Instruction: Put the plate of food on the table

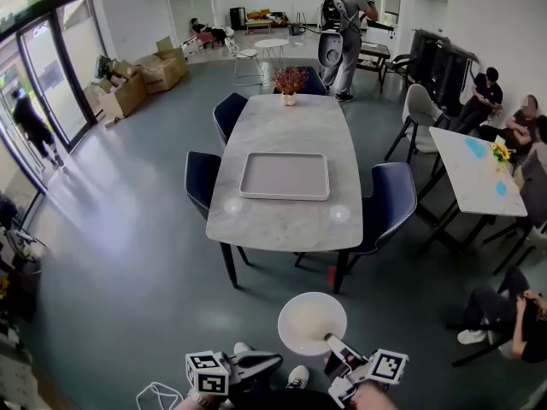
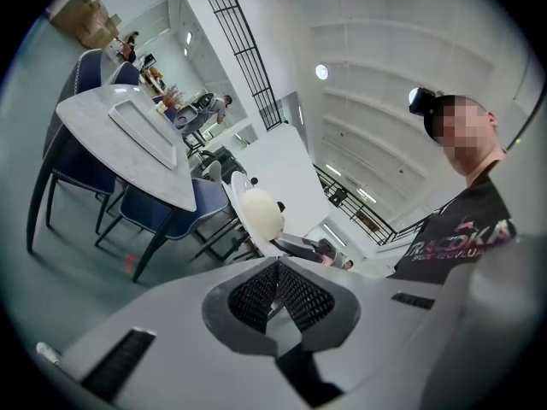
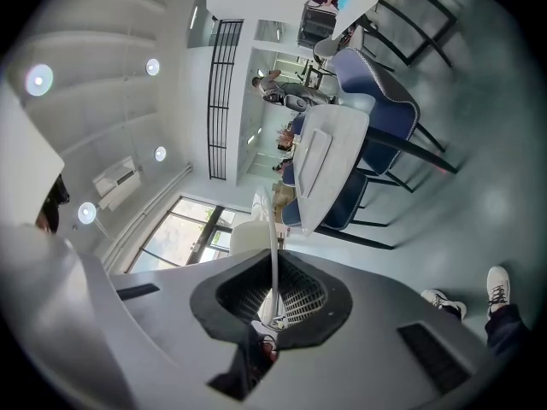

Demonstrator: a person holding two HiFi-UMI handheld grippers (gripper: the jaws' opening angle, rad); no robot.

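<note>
Head view: the round white plate (image 1: 312,323) hangs well short of the grey marble table (image 1: 282,126). Left gripper view: my left gripper (image 2: 275,284) is closed on nothing. Right gripper view: my right gripper (image 3: 273,295) pinches only the plate's thin rim, so I judge a jolt could tip it loose.

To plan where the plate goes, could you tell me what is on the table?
An empty grey tray at the middle and a flower pot at the far end. The tabletop beneath the tray is covered.

left tongs (image 2: 277,287) closed empty, right tongs (image 3: 273,290) clamped tight
</note>
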